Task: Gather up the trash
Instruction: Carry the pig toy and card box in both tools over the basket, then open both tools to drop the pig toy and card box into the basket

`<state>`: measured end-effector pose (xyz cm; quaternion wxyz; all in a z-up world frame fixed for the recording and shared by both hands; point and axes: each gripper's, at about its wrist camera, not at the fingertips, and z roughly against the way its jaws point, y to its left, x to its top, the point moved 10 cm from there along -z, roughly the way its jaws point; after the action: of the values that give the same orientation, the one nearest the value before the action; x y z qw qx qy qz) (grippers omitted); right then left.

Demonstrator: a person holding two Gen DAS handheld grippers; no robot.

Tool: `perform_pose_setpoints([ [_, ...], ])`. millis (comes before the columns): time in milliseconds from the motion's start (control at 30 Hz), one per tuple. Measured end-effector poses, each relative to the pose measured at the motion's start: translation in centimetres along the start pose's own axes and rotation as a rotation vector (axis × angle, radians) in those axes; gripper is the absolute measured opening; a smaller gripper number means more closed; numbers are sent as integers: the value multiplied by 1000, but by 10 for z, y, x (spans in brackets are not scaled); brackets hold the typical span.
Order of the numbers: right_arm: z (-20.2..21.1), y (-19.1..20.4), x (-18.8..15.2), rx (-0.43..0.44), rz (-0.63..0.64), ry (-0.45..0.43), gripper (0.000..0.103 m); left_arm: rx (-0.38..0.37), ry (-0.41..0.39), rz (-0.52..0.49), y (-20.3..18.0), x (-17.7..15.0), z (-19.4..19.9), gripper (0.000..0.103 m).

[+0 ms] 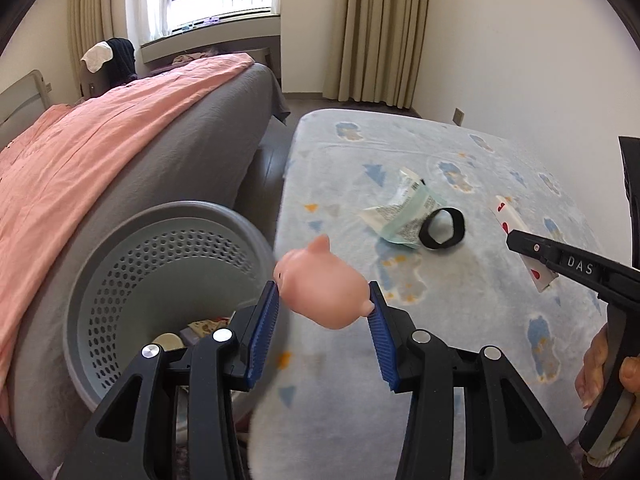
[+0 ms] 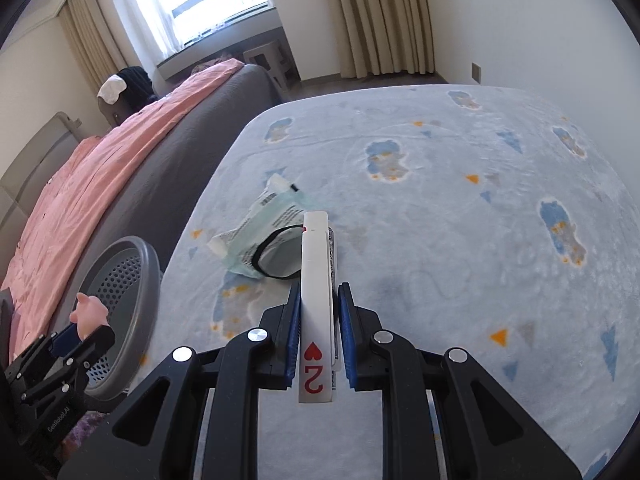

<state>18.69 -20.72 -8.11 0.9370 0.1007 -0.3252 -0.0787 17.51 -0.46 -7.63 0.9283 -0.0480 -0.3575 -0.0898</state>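
My left gripper point(image 1: 324, 298) is shut on a pink rubber pig toy point(image 1: 320, 284) and holds it in the air beside the grey perforated bin point(image 1: 132, 264), over the table's left edge. The pig also shows in the right wrist view point(image 2: 89, 312), by the bin point(image 2: 140, 280). My right gripper point(image 2: 318, 292) is shut on playing cards point(image 2: 316, 280), a two of hearts facing up, above the blue patterned table point(image 2: 460, 240). The cards also show in the left wrist view point(image 1: 520, 240). A crumpled white-green wrapper point(image 1: 404, 216) and a black band point(image 1: 442, 228) lie on the table.
The bin holds several bits of trash at its bottom point(image 1: 188, 332). A bed with a pink cover point(image 1: 100, 152) and grey side stands left of the bin. Curtains point(image 1: 376, 28) and a window are at the back.
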Motion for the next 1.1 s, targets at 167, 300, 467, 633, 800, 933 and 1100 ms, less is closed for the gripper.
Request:
perform_pose_setpoints([
  [167,3,53,4,49,71,-5,18,53,-10,43,54,2,8,43],
  [300,2,94,6,89,114,-10,18,91,-13,77,92,2,11,43],
  [467,-11,143,5,137,172,3,18,157,-3,87,129,-1,9,43],
  [633,-25,181,2,183,221,26,18,187,7,108,157,-7,5,43],
  [800,-42,213,-5,219,268,58,18,198,23,137,174,-14,-6,43],
  [933,-54,229,-12,236,296,79,18,195,28,161,181,-16,-13,43],
  [1100,-61,240,-21,254,319,96,19,203,31,181,189,-19,-17,43],
])
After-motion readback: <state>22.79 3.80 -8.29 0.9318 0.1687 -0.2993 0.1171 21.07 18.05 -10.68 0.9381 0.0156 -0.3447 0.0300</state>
